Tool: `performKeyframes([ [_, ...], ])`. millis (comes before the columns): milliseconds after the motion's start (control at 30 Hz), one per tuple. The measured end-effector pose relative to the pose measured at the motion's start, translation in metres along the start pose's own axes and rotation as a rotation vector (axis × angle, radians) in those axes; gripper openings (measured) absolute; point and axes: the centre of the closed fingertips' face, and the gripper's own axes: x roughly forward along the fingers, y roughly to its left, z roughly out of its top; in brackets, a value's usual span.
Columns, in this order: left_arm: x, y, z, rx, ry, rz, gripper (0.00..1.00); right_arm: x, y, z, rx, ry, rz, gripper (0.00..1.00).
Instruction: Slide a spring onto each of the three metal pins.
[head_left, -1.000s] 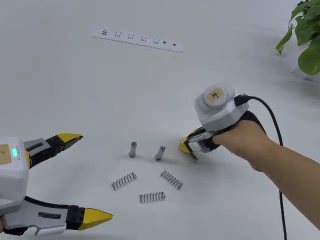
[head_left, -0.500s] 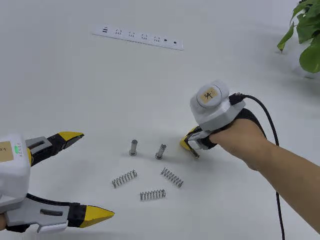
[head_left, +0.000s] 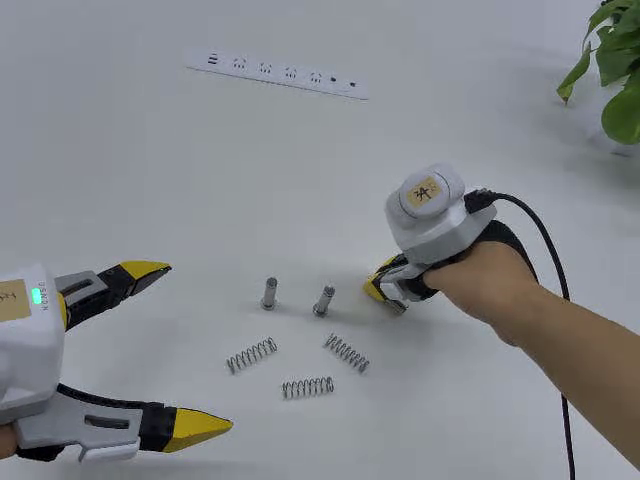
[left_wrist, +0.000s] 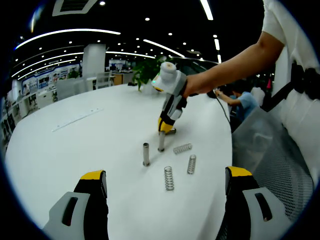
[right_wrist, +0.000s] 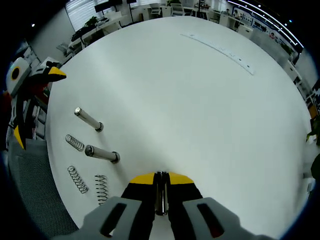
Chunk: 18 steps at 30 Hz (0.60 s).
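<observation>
Your right gripper (head_left: 382, 292) stays clamped on one pin (right_wrist: 160, 195) right of centre; your left gripper (head_left: 192, 347) still gapes wide and empty, lower left; springs (head_left: 305, 387) unmoved.

Two silver pins are standing on their wider bases on the worktop: the nearer pin (head_left: 324, 300) just beside the right tool (head_left: 383, 292), the farther pin (head_left: 269, 293) beyond it. A third pin (right_wrist: 160, 192) is sitting clamped in that tool's jaws. The inner spring (head_left: 346, 353), middle spring (head_left: 307, 387) and outer spring (head_left: 251, 354) are lying flat, apart, touching no pin.
</observation>
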Motion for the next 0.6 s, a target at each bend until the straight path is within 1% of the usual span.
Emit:
performKeyframes([
  [200, 0.0, -0.001, 0.0, 0.002, 0.002, -0.001, 1.0, -0.005, -0.001, 0.0, 0.004, -0.029, 0.001, 0.09],
  [300, 0.0, -0.001, 0.001, 0.005, 0.002, -0.004, 1.0, -0.011, -0.001, 0.003, 0.008, -0.053, 0.001, 0.09],
  [600, 0.002, -0.005, 0.003, 0.014, 0.007, -0.015, 1.0, -0.023, 0.001, 0.002, 0.014, -0.119, -0.005, 0.09],
])
